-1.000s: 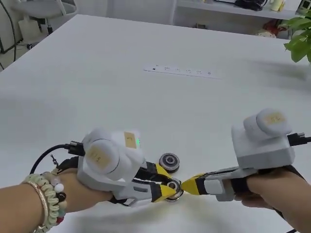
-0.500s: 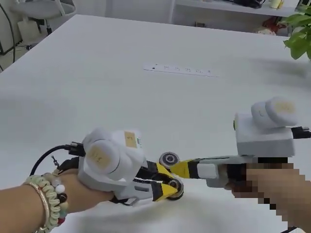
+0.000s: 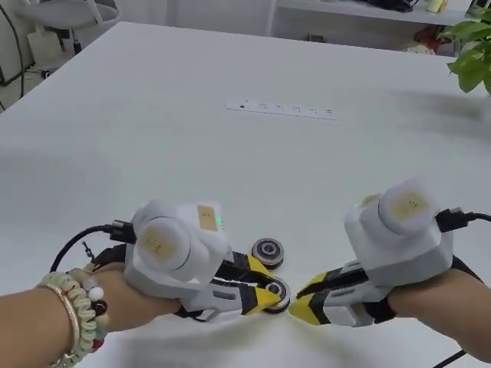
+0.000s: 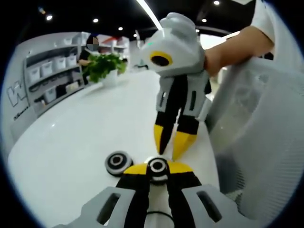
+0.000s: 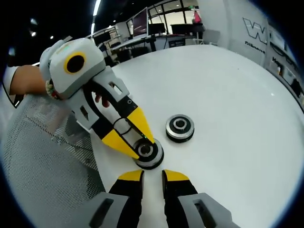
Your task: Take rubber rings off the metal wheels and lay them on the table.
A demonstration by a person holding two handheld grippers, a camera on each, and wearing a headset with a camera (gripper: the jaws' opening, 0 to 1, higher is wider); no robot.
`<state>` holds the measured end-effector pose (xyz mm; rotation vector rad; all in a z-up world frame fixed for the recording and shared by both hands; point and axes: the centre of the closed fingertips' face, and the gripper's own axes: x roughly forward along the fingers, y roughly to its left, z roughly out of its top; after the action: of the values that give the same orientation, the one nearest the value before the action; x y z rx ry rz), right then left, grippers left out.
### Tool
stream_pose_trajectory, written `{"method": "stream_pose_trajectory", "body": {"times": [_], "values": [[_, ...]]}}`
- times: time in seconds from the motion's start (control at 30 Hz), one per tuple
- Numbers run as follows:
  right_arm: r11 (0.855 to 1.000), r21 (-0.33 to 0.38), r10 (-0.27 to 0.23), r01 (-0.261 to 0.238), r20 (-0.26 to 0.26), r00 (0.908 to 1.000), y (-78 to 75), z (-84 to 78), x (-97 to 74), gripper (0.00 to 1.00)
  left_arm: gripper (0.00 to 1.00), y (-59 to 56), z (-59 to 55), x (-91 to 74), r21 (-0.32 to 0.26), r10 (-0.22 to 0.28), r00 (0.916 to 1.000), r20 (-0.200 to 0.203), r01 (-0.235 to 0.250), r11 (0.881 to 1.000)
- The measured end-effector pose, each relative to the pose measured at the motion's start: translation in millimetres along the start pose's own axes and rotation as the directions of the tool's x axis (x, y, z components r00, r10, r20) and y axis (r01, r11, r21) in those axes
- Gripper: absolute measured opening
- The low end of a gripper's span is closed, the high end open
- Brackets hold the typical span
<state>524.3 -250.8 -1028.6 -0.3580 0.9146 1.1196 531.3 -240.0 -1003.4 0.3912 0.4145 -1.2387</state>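
We have drawn our right gripper (image 3: 296, 300) back from the loose wheel (image 3: 268, 251); it now points at the clamped wheel (image 3: 276, 292) from three o'clock.

R gripper (image 5: 153, 176) comes up from btm centre, yellow-tipped jaws a little apart w/ nothing between, tips just short of the near wheel (image 5: 148, 153). That wheel, black rim round a silver hub, sits low on the white table (image 5: 228, 95). It's pinched by the L gripper (image 5: 142, 146), which enters from upper left, angled down to the right, yellow jaws closed on the wheel's left side. Second wheel (image 5: 180, 128) lies flat just beyond, to the right, near the first but not touching, free of both grippers. Hand (image 5: 23, 78) w/ bead bracelet (image 5: 48, 89) holds the L gripper. Grey mesh (image 5: 42, 161) covers lower left. Bkgd: desks, monitors (image 5: 142, 21), wall w/ big W (image 5: 256, 31).
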Motion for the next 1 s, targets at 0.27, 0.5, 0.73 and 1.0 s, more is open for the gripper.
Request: {"method": "stream_pose_trajectory", "body": {"times": [0.27, 0.5, 0.73, 1.0], "values": [[1.000, -0.017, 0.009, -0.008, 0.043, 0.9990, 1.7, 7.2, 2.7, 0.20, 0.14, 0.1, 0.2, -0.2, 0.000, -0.002, 1.0000, 0.001, 0.002, 1.000], [0.999, -0.015, 0.030, -0.029, 0.072, 0.9970, 6.6, 11.1, 5.4, 0.23, 0.14, 0.6, 0.1, -0.4, -0.002, -0.001, 1.0000, 0.001, 0.001, 1.000], [0.999, -0.024, 0.027, -0.026, 0.049, 0.9984, 4.2, 5.2, 2.3, 0.13, 0.14, 1.6, -0.2, -1.0, -0.003, 0.004, 1.0000, 0.000, -0.004, 1.000], [1.000, -0.004, 0.010, -0.010, 0.056, 0.9984, -0.3, 6.8, 2.5, 0.00, 0.14, 3.5, -0.6, -1.9, -0.014, 0.015, 0.9999, 0.001, -0.015, 1.000]]}}
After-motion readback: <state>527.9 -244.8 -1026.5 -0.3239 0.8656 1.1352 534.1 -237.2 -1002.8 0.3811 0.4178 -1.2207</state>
